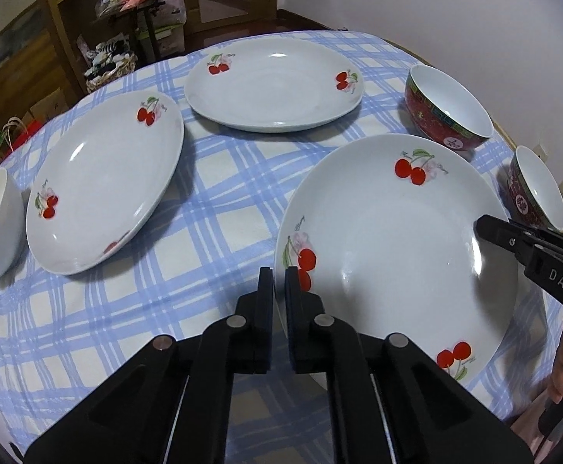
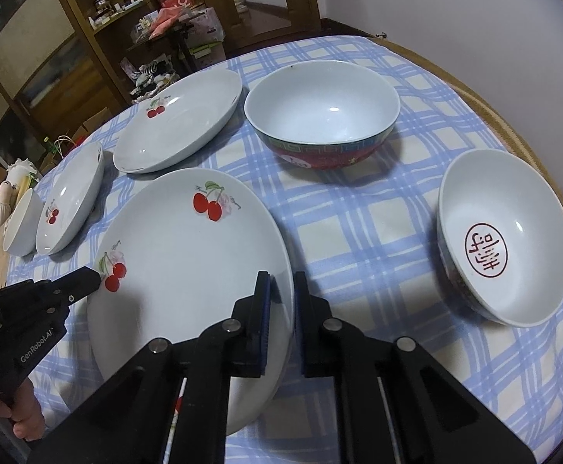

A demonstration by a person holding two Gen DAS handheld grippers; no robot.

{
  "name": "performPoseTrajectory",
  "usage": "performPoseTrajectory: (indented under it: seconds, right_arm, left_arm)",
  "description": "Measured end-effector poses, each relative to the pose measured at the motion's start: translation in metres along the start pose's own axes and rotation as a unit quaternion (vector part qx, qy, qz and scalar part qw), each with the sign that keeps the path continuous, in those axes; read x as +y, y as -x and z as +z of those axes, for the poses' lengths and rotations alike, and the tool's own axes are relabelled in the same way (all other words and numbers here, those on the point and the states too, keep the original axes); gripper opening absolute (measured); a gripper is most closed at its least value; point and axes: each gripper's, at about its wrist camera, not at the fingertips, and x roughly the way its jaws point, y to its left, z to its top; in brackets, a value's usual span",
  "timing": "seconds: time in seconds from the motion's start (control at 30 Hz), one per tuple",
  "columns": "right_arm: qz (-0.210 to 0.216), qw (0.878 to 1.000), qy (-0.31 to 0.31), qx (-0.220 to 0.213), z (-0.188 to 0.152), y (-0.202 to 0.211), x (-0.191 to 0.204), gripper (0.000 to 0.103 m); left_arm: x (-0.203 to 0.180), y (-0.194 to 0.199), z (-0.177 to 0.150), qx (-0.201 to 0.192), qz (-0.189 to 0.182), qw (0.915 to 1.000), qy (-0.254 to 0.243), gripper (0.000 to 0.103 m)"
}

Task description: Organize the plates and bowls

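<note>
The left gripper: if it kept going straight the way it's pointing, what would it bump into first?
The left gripper is already shut on the near rim of the nearest cherry plate, so that plate comes first. Beyond its tips lies the blue checked tablecloth, probably before the far plate, though depth is hard to judge.

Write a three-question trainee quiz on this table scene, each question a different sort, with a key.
1. True or false: both grippers grip the same plate.
2. How many cherry plates are on the table? A two, B three, C four.
3. Fill in: the bowl with the red seal inside sits to the ____ of the gripped plate in the right wrist view.

Key: 1 true: left gripper and right gripper clamp the nearest plate. 2 B. 3 right.
</note>
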Motion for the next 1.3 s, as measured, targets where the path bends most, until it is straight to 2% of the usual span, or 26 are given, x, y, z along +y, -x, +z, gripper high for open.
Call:
performPoseTrajectory:
  seconds: [0.23,0.4,0.63,0.8,1.3]
  right_arm:
    - [0.002,1.0,-0.002,0.0,-0.001,-0.001,-0.001,0.012]
    - [0.001,1.0,0.002,-0.002,-0.002,-0.002,-0.001,0.012]
    - [0.01,1.0,0.007,-0.007,-0.003,0.004,0.002,0.012]
    - [0.021,1.0,-0.003,-0.008,-0.008,0.009,0.001,0.012]
    - [0.04,0.999,0.006,-0.024,-0.024,0.039,0.009,0.012]
  left_arm:
    - [-0.002,0.0,-0.001,0.004,-0.006,1.0,-0.004,0.009]
    - [0.004,0.0,0.0,0.011,-0.023,0.9993,0.025,0.008]
    - [0.007,0.005,-0.002,0.021,-0.023,0.9985,0.046,0.007]
    - [0.006,0.016,-0.003,0.011,-0.014,0.9989,0.043,0.006]
    - [0.011,0.054,-0.024,0.004,-0.018,0.9978,0.064,0.006]
